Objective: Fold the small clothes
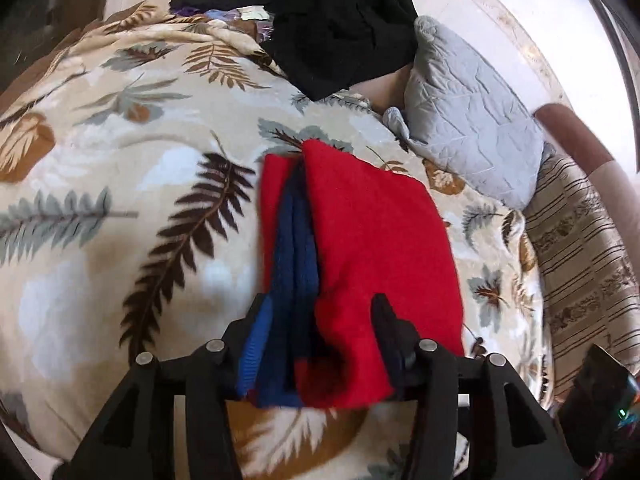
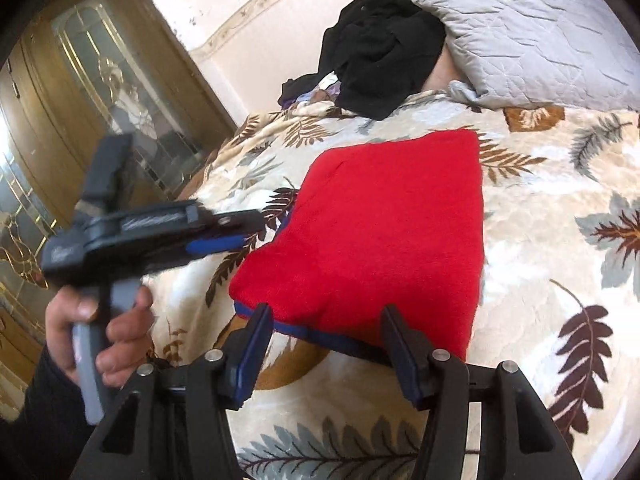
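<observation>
Now both claws, left gripper (image 1: 318,320) and right gripper (image 2: 326,330), are standing open around the red garment (image 2: 376,232). Squaring its edges on the bedspread (image 2: 540,240) would be helping.

Your red garment (image 1: 372,248) lies folded into a rough rectangle, flat on the bedding. Along its left edge the layers gape (navy blue ribbed trim (image 1: 294,264) shows between them), and a blue band (image 2: 320,334) runs under the near edge.
</observation>
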Demonstrator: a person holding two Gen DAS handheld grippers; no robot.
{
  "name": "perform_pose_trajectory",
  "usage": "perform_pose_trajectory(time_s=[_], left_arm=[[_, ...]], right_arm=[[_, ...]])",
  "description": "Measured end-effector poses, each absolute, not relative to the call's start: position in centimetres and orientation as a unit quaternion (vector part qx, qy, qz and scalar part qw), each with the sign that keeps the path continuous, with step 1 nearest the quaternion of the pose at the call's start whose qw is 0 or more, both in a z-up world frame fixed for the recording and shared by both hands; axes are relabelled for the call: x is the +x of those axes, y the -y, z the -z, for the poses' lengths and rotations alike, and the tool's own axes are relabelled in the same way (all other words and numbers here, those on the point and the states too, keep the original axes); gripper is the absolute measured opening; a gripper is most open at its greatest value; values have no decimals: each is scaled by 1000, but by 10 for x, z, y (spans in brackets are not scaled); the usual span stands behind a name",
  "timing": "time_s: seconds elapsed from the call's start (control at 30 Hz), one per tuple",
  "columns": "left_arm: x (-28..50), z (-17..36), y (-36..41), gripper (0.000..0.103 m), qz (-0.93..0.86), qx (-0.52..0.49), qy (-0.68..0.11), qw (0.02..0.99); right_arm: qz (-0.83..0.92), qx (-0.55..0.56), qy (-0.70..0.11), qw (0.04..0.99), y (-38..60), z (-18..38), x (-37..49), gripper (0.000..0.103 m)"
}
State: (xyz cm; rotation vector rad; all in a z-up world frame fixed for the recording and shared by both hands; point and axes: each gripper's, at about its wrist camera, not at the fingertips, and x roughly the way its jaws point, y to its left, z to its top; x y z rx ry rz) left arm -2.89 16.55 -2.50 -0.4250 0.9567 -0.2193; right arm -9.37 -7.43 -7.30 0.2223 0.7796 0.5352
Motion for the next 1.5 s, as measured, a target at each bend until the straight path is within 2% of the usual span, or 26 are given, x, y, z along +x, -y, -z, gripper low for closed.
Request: perform_pose_trajectory(time_s=[0.5, 0.57, 0.63, 0.73, 0.83, 0.9, 0.93, 0.97, 1.0, 1.23, 1.27, 1.33, 1.37, 1.4, 1.5], left_arm=[[-1, 56, -136, 51, 99, -168, -509, 838], [4, 56, -133, 15, 106, -161, -512, 837], [2, 48, -135, 13, 103, -164, -501, 843], [-27, 1, -134, 12, 103, -132, -415, 894], [-22, 24, -144, 12, 73, -123, -438, 887], [-11, 64, -153, 13, 53, -142, -488, 859], [-13, 71, -156, 13, 55, -154, -485, 859], [-16, 68, -156, 13, 56, -156, -476, 864], [-19, 64, -154, 13, 56, -151, -471, 867], [-24, 45, -150, 19, 36, -136, -468, 873], [-27, 35, -149, 22, 37, -137, -453, 880], [-33, 11, -143, 33, 46, -123, -418, 899], [-31, 4, -138, 47, 51, -116, -406, 905], [-28, -1, -132, 53, 59, -108, -397, 910], [-2, 13, -117, 53, 52, -82, -416, 904]], right_arm=[[-252, 121, -379, 882, 81, 77, -100, 60], [-252, 120, -381, 882, 81, 78, -99, 60], [-250, 121, -382, 882, 82, 78, -99, 60], [-246, 122, -374, 886, 86, 73, -99, 60], [-243, 126, -371, 887, 90, 71, -96, 60], [-242, 134, -375, 885, 92, 71, -92, 62], [-240, 135, -378, 884, 93, 71, -92, 67], [-236, 135, -377, 886, 96, 71, -92, 75], [-233, 133, -373, 888, 98, 70, -92, 77], [-211, 240, -395, 861, 146, 82, -59, 82], [-212, 257, -403, 853, 152, 85, -52, 82], [-219, 301, -418, 829, 164, 97, -36, 82], [-219, 317, -425, 819, 166, 102, -29, 82], [-222, 328, -428, 813, 167, 104, -22, 82], [-229, 354, -438, 794, 163, 113, 2, 82]])
